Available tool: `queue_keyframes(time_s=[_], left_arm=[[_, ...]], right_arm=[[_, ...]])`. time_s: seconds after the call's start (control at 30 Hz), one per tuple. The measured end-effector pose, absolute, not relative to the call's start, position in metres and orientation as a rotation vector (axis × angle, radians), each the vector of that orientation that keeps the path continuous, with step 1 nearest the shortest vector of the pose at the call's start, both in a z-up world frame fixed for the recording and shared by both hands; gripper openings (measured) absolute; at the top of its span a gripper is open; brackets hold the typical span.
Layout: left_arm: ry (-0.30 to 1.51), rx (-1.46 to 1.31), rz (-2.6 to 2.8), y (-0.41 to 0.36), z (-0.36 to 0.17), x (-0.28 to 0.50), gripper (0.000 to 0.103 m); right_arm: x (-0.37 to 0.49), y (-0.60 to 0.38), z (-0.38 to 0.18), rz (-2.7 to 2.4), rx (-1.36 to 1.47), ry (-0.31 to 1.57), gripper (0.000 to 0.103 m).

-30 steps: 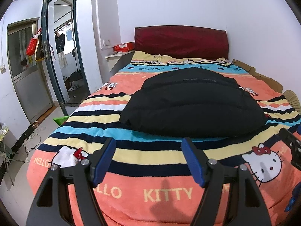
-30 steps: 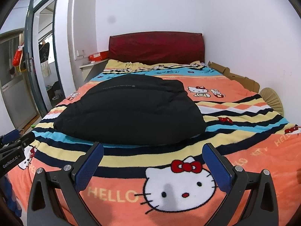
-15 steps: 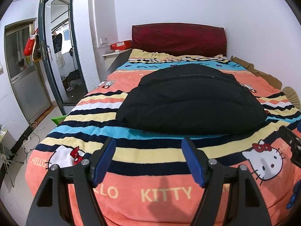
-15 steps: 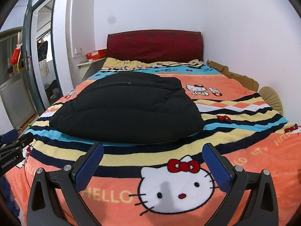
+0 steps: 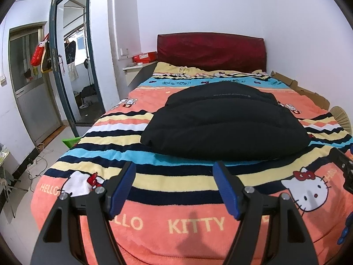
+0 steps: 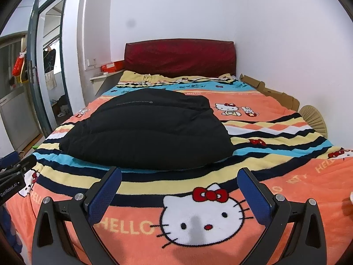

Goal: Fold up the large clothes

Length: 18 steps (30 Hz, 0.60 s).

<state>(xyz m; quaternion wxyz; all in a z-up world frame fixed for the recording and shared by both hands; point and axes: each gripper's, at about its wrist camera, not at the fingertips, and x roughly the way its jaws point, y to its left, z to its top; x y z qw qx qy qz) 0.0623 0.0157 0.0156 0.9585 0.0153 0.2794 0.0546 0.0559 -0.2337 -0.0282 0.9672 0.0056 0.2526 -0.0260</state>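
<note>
A black padded jacket [image 5: 225,121] [image 6: 147,132] lies folded into a bulky bundle in the middle of the bed, on an orange striped cartoon-cat blanket [image 5: 198,218] [image 6: 286,187]. My left gripper [image 5: 175,174] hovers open over the blanket's near end, short of the jacket's front edge, with nothing between its blue pads. My right gripper [image 6: 179,178] is also open and empty, beside it to the right, likewise short of the jacket. Part of the other gripper shows at the edge of each view.
A dark red headboard [image 5: 210,50] stands at the far end. Flattened cardboard [image 6: 269,92] and a straw fan [image 6: 313,119] lie along the right wall. An open door [image 5: 66,70], a green bin [image 5: 70,142] and floor cables [image 5: 37,163] are on the left.
Both views have shifted slightly; the jacket and the grippers' jaws look unchanged.
</note>
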Motion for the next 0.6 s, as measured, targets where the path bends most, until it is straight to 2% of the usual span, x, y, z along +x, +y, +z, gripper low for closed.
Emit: queue_keyframes(time_s=[0.6], left_arm=[[0.537, 0.017, 0.112, 0.018, 0.035, 0.043, 0.071]], right_arm=[[0.034, -0.229, -0.009, -0.050, -0.005, 0.474, 0.103]])
